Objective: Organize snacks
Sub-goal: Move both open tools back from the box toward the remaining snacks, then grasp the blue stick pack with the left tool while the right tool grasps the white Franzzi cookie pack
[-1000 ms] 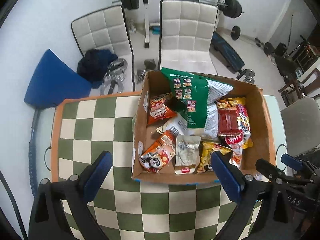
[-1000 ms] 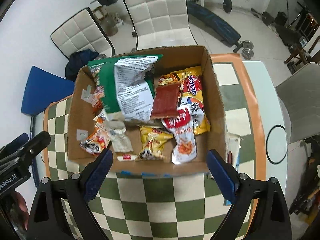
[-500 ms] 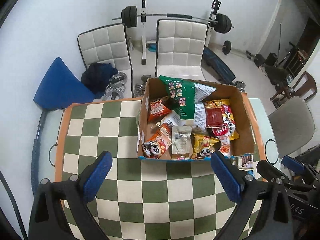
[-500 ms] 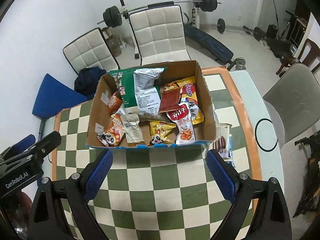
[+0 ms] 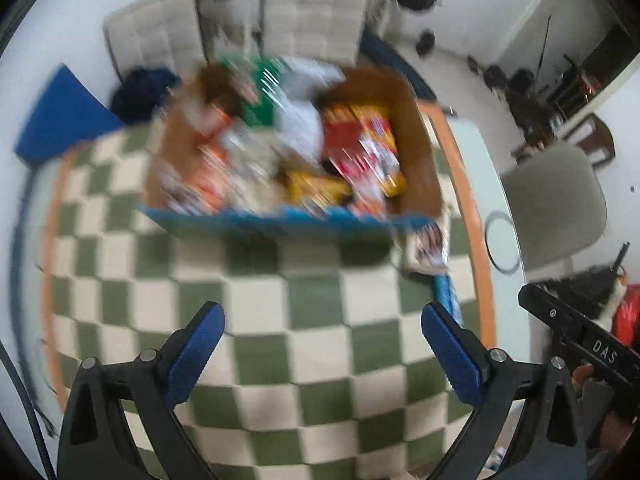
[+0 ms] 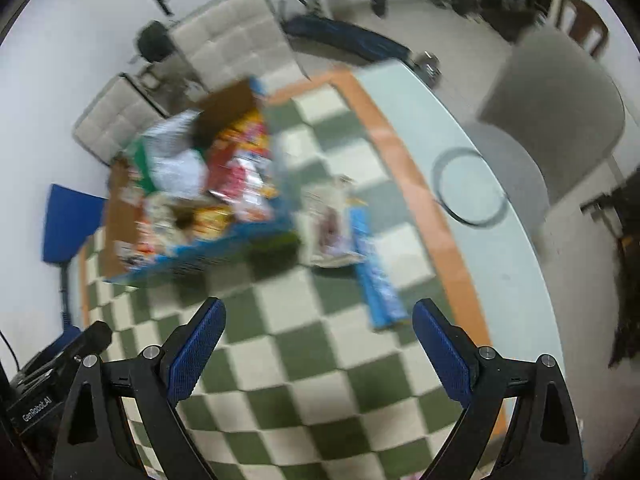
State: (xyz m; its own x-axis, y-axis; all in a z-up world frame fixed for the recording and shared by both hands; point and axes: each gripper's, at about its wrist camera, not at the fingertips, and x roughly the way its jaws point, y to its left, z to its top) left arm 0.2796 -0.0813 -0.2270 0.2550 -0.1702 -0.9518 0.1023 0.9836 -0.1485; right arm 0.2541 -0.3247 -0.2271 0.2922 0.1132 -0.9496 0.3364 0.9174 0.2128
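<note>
on my left, the left gripper hung over the green-and-cream checked cloth with its blue ribbed pads spread wide and nothing between them. further back the brown cardboard box, blue along its near edge, sat on the cloth crammed with crinkly snack packets in red, yellow, orange and green, all smeared by blur. to the right, the right gripper was equally wide apart and empty, with a flat pale packet and a long blue packet lying on the cloth just beside the box.
</note>
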